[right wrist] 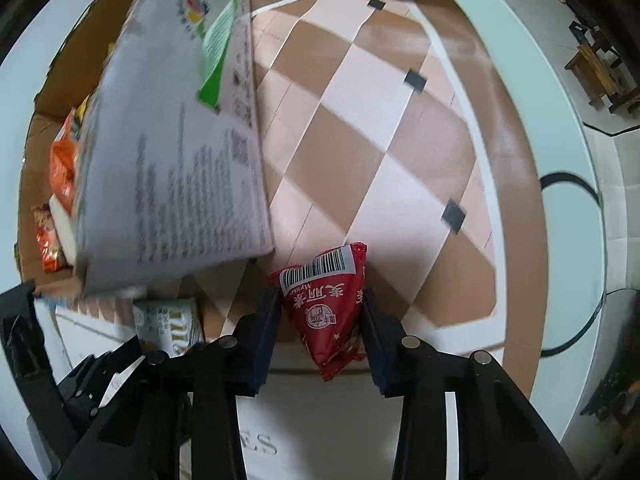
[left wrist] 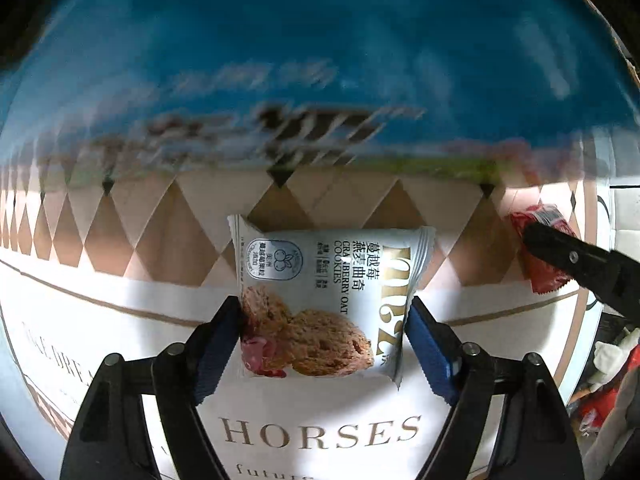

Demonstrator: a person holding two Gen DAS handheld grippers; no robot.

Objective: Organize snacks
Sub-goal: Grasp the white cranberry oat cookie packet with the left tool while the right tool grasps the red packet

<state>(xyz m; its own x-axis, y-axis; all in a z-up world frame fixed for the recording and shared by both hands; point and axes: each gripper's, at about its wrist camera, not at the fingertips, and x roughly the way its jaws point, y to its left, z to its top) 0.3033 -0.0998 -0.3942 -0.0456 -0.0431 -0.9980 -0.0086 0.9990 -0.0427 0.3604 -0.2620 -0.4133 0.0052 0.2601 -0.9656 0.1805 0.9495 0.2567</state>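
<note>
A white cranberry oat cookie packet (left wrist: 320,300) lies flat on the patterned table mat (left wrist: 120,240). My left gripper (left wrist: 324,308) points down over it, blue pads touching its left and right edges. To the right lies a red snack packet (left wrist: 540,276), where one black finger of the other gripper reaches in. In the right wrist view that red packet (right wrist: 324,312), barcode up, is squeezed between the pads of my right gripper (right wrist: 320,300). The cookie packet (right wrist: 168,324) shows at lower left.
A large printed carton (left wrist: 320,60) stands just behind both packets, blurred. Its grey text-covered side (right wrist: 172,168) leans over the mat. Orange snack bags (right wrist: 62,168) lie in an open cardboard box (right wrist: 36,128) at left. A wooden stool (right wrist: 600,72) stands on the floor beyond the round table edge (right wrist: 568,140).
</note>
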